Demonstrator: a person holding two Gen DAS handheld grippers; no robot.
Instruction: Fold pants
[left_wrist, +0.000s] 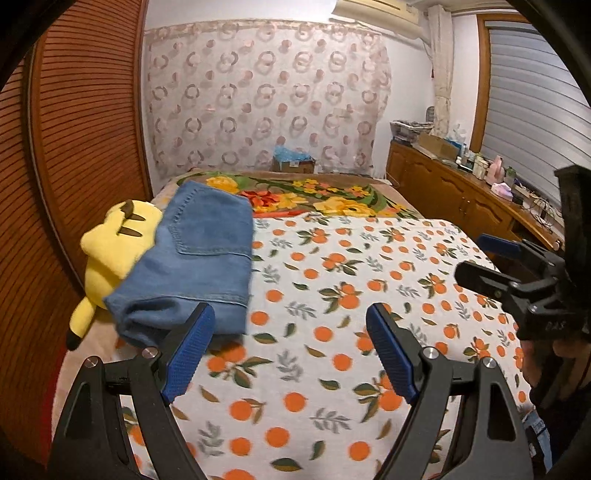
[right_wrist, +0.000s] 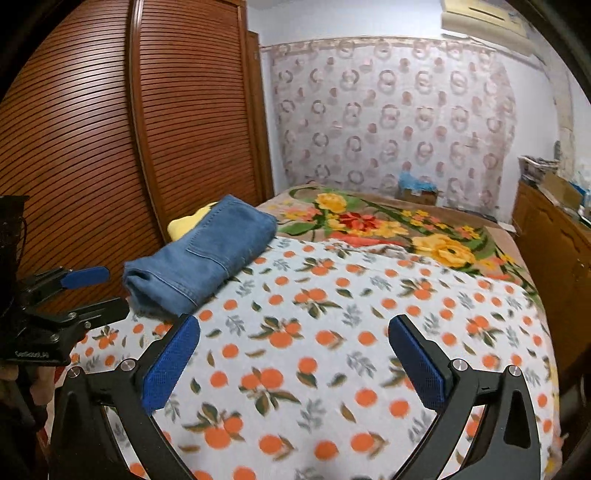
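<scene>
A pair of blue denim pants (left_wrist: 199, 254) lies folded into a compact stack on the left side of the bed, partly resting on a yellow plush toy (left_wrist: 110, 251). It also shows in the right wrist view (right_wrist: 207, 254). My left gripper (left_wrist: 291, 317) is open and empty, held above the orange-print blanket, its left fingertip just in front of the pants' near edge. My right gripper (right_wrist: 295, 328) is open and empty over the blanket, to the right of the pants. The right gripper shows at the right of the left wrist view (left_wrist: 476, 258), the left gripper at the left of the right wrist view (right_wrist: 107, 288).
The bed carries an orange-print blanket (left_wrist: 332, 295) over a floral blanket (left_wrist: 314, 195). A slatted wooden wardrobe (left_wrist: 74, 147) stands on the left. A wooden cabinet (left_wrist: 461, 199) with clutter runs along the right. A cardboard box (left_wrist: 293, 162) sits at the far end.
</scene>
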